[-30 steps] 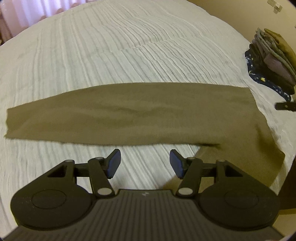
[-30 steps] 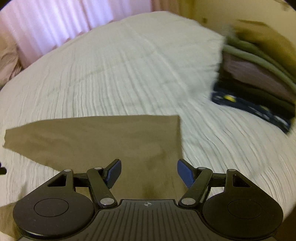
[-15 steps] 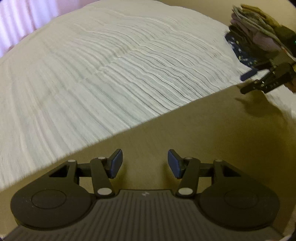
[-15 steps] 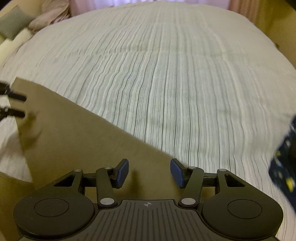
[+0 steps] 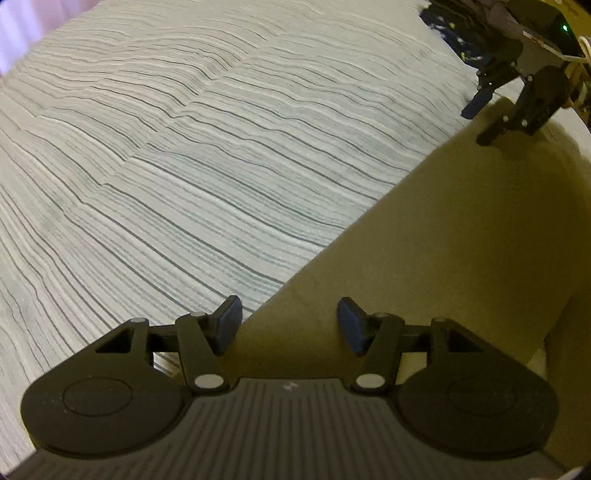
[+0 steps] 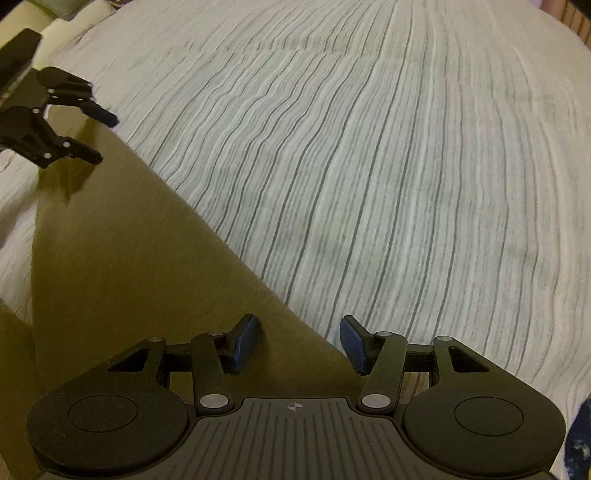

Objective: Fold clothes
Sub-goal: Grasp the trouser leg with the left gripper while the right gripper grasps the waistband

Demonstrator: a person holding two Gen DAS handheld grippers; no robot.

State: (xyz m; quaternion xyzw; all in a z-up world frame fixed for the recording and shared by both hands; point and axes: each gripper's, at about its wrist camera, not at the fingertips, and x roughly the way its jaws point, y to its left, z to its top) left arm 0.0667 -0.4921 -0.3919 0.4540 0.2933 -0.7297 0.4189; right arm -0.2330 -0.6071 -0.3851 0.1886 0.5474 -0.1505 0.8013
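While flat on the striped bedspread (image 5: 221, 166) | olive cloth (image 5: 461, 258), straight-edged | both hand-held grippers spread, empty

Left gripper (image 5: 288, 326) jaws apart over olive cloth (image 5: 443, 258).

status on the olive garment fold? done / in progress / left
Done: the olive garment lies flat on the striped bedspread, already a long narrow strip with one straight edge.

In progress: the left gripper and right gripper are both open, each low over an end of that edge; nothing is gripped.

Left: closing on the ends and folding the strip shorter, probably then moving it to the dark patterned clothes.
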